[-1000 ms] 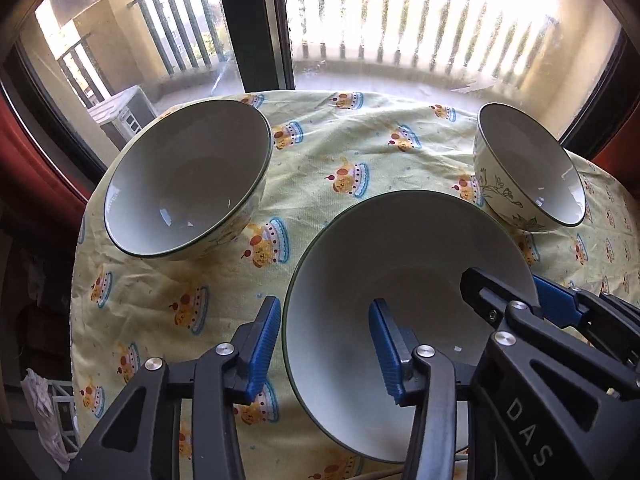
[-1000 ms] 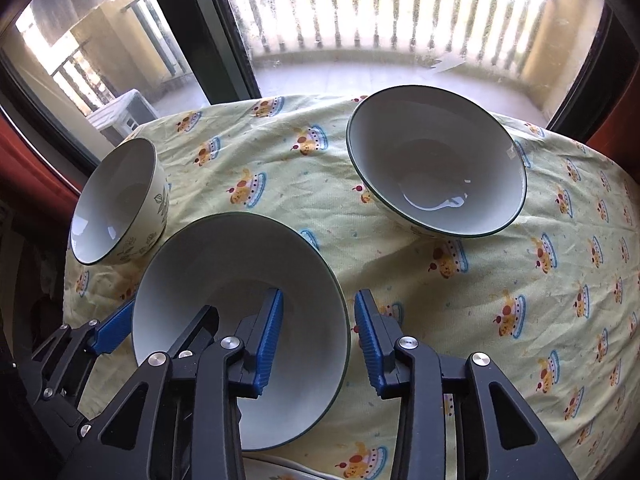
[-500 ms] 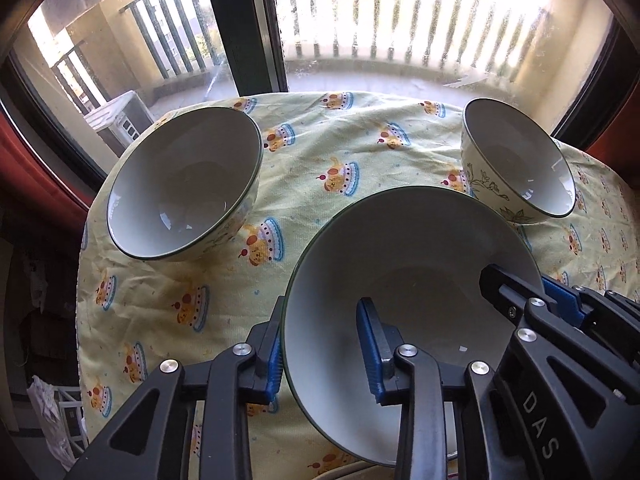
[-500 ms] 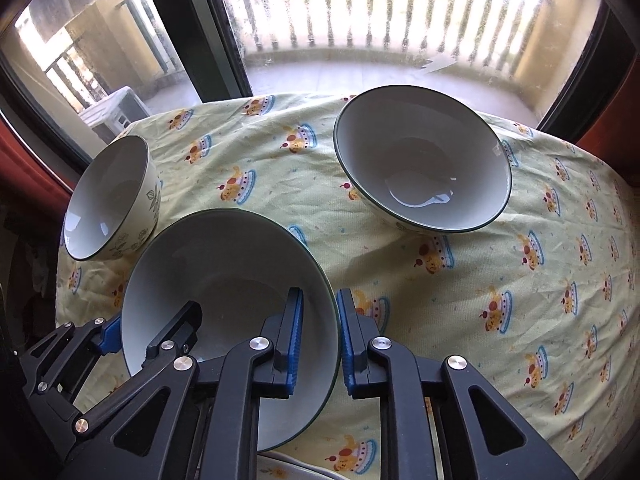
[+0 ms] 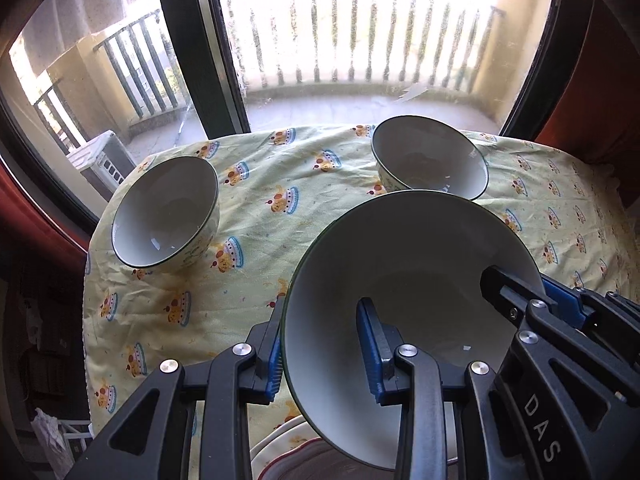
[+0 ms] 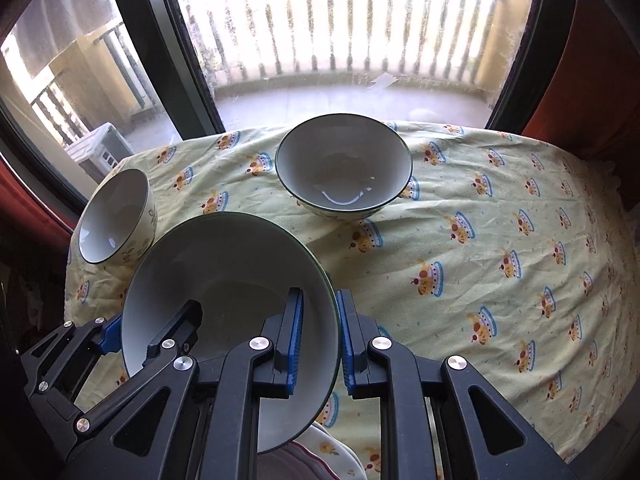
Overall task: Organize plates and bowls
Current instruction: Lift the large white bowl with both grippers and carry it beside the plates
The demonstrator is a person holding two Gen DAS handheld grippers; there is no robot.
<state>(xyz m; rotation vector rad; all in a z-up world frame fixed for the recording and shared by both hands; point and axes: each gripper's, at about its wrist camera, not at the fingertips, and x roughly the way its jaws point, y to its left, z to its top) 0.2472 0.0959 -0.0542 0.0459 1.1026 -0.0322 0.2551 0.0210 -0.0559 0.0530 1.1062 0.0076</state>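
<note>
A large white bowl with a dark green rim (image 5: 412,264) (image 6: 224,272) is held off the table by both grippers. My left gripper (image 5: 320,348) is shut on its left rim. My right gripper (image 6: 318,340) is shut on its right rim. Each gripper shows in the other's view. A plate with a red rim (image 5: 288,456) lies below the bowl at the near edge, and shows in the right wrist view (image 6: 332,452). A small patterned bowl (image 5: 166,210) (image 6: 116,216) stands at the left. A medium bowl (image 5: 430,158) (image 6: 344,168) stands at the back.
The round table has a yellow cloth with cake prints (image 5: 280,208) (image 6: 500,240). A window with a dark frame (image 5: 192,40) and a balcony railing lie behind the table. Red curtains (image 6: 580,60) hang at the sides.
Both grippers closed on the large bowl's rim and raised it off the cloth. The plate under it has come into view. The other two bowls have not moved.
</note>
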